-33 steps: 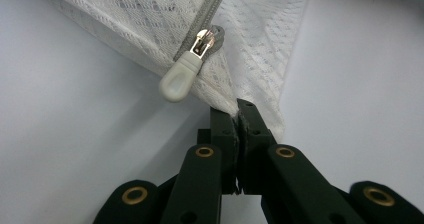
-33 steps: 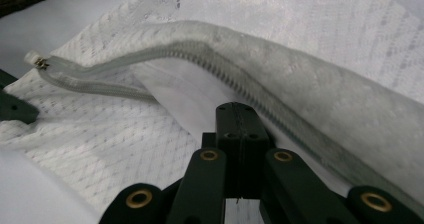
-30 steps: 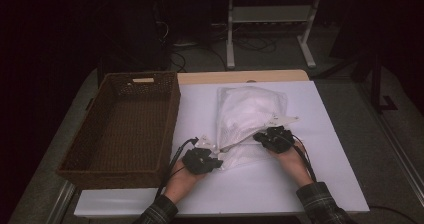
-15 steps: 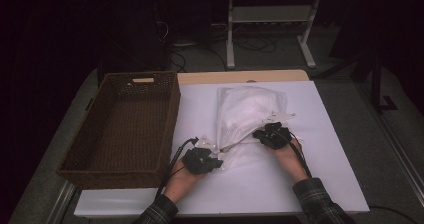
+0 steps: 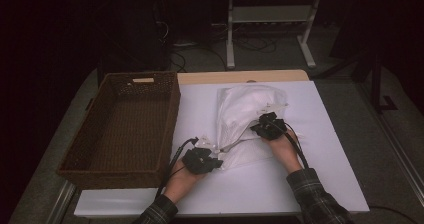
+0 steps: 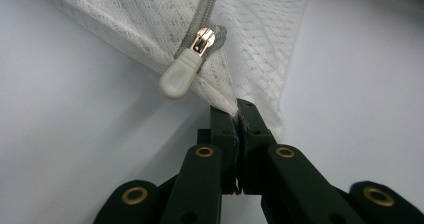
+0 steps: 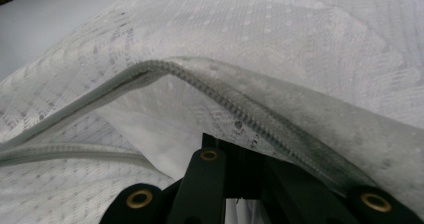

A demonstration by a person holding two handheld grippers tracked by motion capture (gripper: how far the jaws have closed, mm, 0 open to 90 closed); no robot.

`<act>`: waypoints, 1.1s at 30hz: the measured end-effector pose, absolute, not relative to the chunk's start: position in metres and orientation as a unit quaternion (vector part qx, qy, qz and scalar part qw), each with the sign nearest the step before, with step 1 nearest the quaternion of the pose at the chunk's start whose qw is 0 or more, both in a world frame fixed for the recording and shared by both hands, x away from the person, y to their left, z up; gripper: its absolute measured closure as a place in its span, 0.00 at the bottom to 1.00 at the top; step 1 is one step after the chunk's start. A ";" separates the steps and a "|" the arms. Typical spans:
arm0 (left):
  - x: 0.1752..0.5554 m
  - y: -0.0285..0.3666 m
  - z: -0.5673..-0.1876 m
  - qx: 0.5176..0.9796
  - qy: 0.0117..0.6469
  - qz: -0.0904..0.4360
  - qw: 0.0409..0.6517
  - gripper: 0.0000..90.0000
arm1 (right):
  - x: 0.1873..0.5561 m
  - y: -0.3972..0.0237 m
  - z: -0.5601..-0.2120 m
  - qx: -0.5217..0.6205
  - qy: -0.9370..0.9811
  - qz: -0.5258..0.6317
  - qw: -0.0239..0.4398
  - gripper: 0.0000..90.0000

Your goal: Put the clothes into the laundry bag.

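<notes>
A white mesh zip bag (image 5: 248,105) lies on the white table (image 5: 320,154), its opening towards the person. My left gripper (image 5: 216,159) is shut on the bag's near corner (image 6: 250,59), just beside the pale zipper pull (image 6: 176,79); its jaws meet on the mesh in the left gripper view (image 6: 239,111). My right gripper (image 5: 261,127) is shut on the bag's upper opening edge. In the right gripper view, the jaws (image 7: 235,145) sit under the grey zipper track (image 7: 225,99) and hold it raised off the lower layer. White cloth shows inside the opening.
A dark brown wicker basket (image 5: 173,115), with nothing in it, stands at the table's left, close to my left hand. Beyond the table's wooden far edge (image 5: 240,77) are a metal stand (image 5: 270,29) and cables on the floor.
My right gripper has moved away from the person over the bag, drawing the zipper edge with it. The left gripper has kept still on the corner.
</notes>
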State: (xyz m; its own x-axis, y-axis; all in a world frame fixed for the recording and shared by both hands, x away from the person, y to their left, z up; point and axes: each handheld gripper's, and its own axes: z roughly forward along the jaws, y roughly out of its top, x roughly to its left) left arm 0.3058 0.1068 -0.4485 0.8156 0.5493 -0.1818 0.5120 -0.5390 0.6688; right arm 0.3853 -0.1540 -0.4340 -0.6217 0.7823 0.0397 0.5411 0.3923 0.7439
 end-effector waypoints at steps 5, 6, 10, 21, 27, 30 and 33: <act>0.306 0.107 -0.448 0.877 0.303 0.026 0.372 0.98 | 0.390 -0.155 -0.435 0.407 0.818 0.370 0.165 1.00; 0.306 0.107 -0.448 0.877 0.304 0.026 0.372 0.98 | 0.391 -0.155 -0.435 0.407 0.819 0.369 0.168 1.00; 0.306 0.107 -0.448 0.877 0.303 0.024 0.372 0.98 | 0.394 -0.162 -0.436 0.411 0.817 0.362 0.180 1.00; 0.306 0.107 -0.448 0.876 0.305 0.022 0.373 0.98 | 0.408 -0.182 -0.438 0.430 0.808 0.355 0.189 1.00; 0.306 0.107 -0.449 0.876 0.305 0.023 0.374 0.98 | 0.401 -0.184 -0.436 0.415 0.810 0.372 0.179 1.00; 0.306 0.107 -0.449 0.876 0.304 0.022 0.374 0.98 | 0.395 -0.188 -0.433 0.411 0.810 0.382 0.172 0.98; 0.306 0.108 -0.449 0.876 0.303 0.022 0.374 0.98 | 0.382 -0.196 -0.429 0.397 0.808 0.404 0.160 0.91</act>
State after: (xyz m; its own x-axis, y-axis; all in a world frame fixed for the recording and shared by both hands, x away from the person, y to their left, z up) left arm 0.3063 0.1076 -0.4487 0.8149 0.5484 -0.1879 0.5152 -0.5367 0.6682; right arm 0.3821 -0.1959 -0.4294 -0.6331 0.7716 0.0615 0.5123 0.3581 0.7806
